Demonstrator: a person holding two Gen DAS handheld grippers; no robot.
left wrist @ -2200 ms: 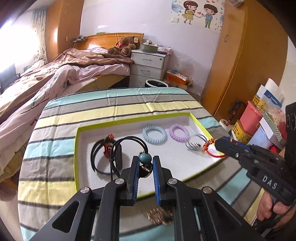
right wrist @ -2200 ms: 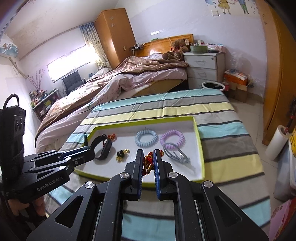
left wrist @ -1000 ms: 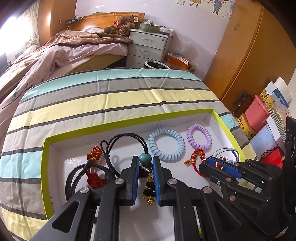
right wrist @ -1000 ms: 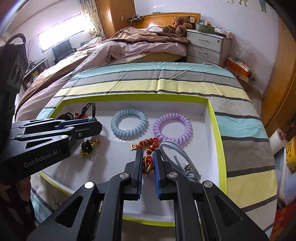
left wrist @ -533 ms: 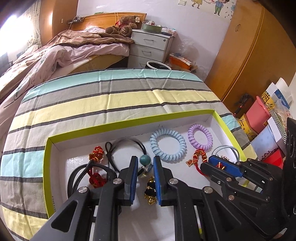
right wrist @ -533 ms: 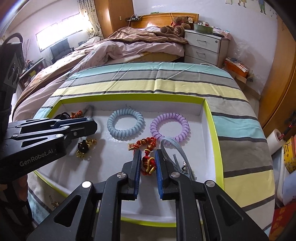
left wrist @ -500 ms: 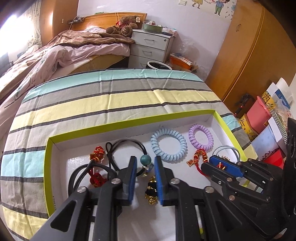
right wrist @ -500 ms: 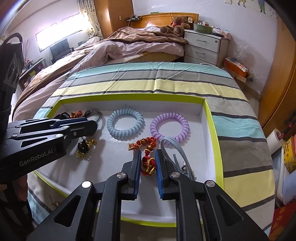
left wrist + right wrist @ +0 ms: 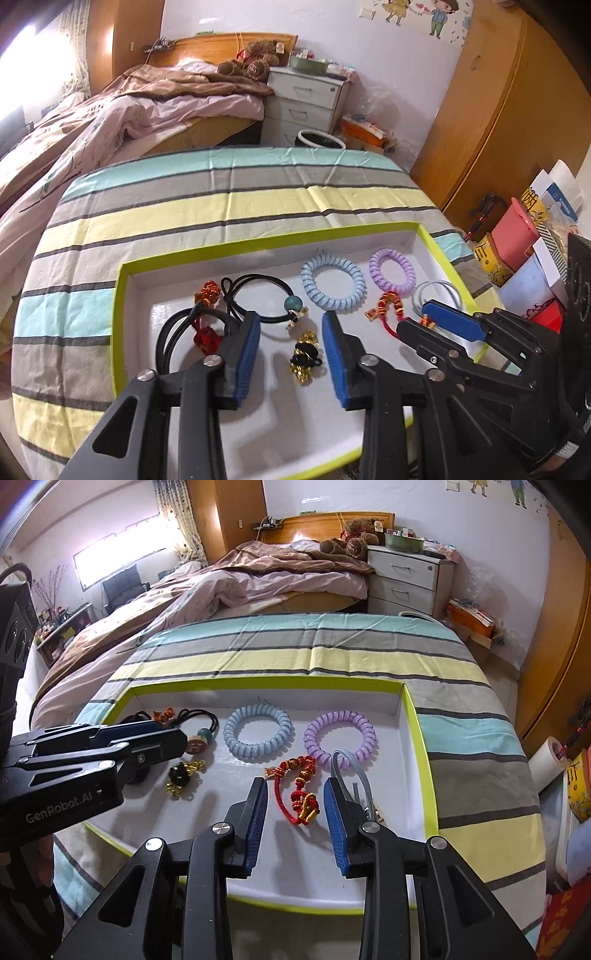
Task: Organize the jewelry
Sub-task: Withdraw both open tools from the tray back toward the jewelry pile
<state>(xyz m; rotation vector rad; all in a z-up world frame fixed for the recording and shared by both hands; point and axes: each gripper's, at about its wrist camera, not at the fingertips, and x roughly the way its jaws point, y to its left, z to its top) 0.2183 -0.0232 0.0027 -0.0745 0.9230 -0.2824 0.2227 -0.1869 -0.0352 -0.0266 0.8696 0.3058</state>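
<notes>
- Left claw: my jaws have just been opening and now stand apart; the black hair tie with the teal bead, clamped a second ago, lies free on the floor of the green-rimmed tray, beside the black-and-gold charm.
- Right claw: jaws likewise just opened; the red knotted bracelet lies released between them, below the purple coil tie.
- Meaning: I judge both pieces placed; each claw is free for the next item.
</notes>
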